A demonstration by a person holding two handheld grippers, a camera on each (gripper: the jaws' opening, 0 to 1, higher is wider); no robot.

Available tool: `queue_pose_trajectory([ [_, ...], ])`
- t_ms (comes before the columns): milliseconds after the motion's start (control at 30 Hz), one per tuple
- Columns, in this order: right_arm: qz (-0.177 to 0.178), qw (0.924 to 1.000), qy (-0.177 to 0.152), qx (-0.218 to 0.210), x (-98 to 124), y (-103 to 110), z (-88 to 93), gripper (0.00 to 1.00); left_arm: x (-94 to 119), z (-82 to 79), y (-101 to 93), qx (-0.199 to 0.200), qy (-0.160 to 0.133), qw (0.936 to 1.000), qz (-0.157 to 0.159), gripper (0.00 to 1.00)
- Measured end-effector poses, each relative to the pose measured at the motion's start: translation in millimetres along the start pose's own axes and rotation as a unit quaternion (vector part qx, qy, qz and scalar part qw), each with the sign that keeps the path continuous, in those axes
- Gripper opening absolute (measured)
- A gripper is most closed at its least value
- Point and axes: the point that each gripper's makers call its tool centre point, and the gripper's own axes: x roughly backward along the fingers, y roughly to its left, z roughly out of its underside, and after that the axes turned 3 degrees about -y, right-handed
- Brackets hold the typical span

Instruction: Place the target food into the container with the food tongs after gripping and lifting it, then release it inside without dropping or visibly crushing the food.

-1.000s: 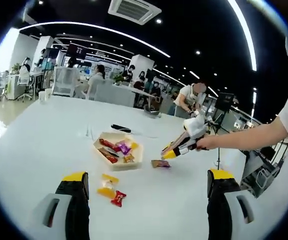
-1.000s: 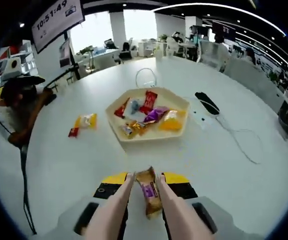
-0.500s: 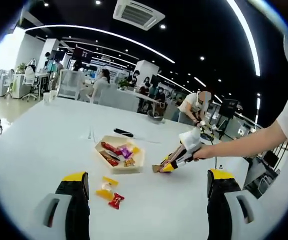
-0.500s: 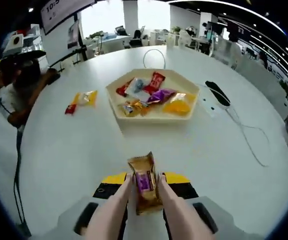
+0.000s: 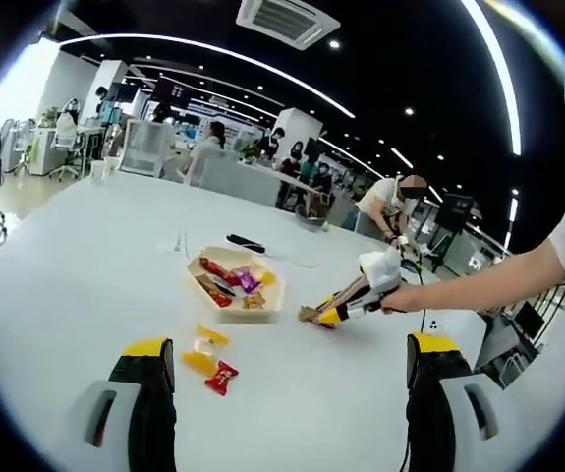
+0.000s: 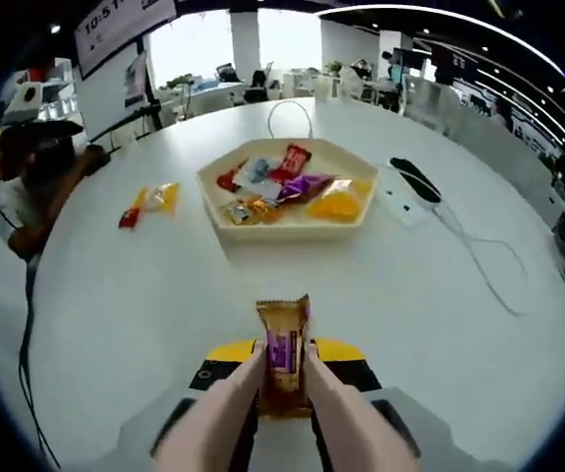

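Right hand-held gripper (image 6: 282, 379): tong arms pinched on a brown snack packet with a purple label (image 6: 283, 352), held upright above the white bench (image 6: 439, 324), short of the hexagonal tray (image 6: 225, 226). The tray holds several wrapped snacks. Two loose wrapped snacks (image 6: 148, 202) lie on the bench to the tray's left, apart from it. Left hand-held gripper (image 5: 287, 369): jaws set wide, nothing between them, above the bench. A black cable (image 6: 464, 251) lies right of the tray.
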Motion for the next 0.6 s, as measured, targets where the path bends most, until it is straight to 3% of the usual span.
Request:
queue_pose_trajectory([
  [67, 0.008, 1.0, 0.001, -0.002, 1, -3, 0.2, 0.18, -3, -0.8, -4.9, -0.001, 0.008, 0.9999, 0.006, 0.99],
  [200, 0.023, 0.9995, -0.001, -0.024, 2, -3, -0.2, 0.18, -4, -9.8, -7.9, -0.016, -0.005, 0.9998, 0.012, 0.99],
  [233, 0.034, 0.9967, -0.002, -0.074, 0, -5, -2.7, 0.18, -5, -10.2, -6.5, -0.01, -0.006, 0.9999, 0.011, 0.99],
  [367, 0.051, 0.9964, -0.004, -0.067, 3, -9, -4.6, 0.18, -6, -10.9, -7.2, -0.014, -0.007, 0.9997, 0.016, 0.99],
  [400, 0.04, 0.9945, -0.014, -0.095, 4, -6, -8.4, 0.18, -5, -9.0, -7.2, -0.015, 0.003, 0.9997, 0.016, 0.99],
  [500, 0.042, 0.9968, -0.009, -0.067, 6, -6, -15.8, 0.18, 3, -15.0, -8.2, -0.032, -0.011, 0.9993, 0.014, 0.99],
  [600, 0.05, 0.9977, -0.013, -0.043, 11, -11, -27.7, 0.19, 12, -13.0, -3.2, -0.023, -0.02, 0.9995, 0.006, 0.99],
])
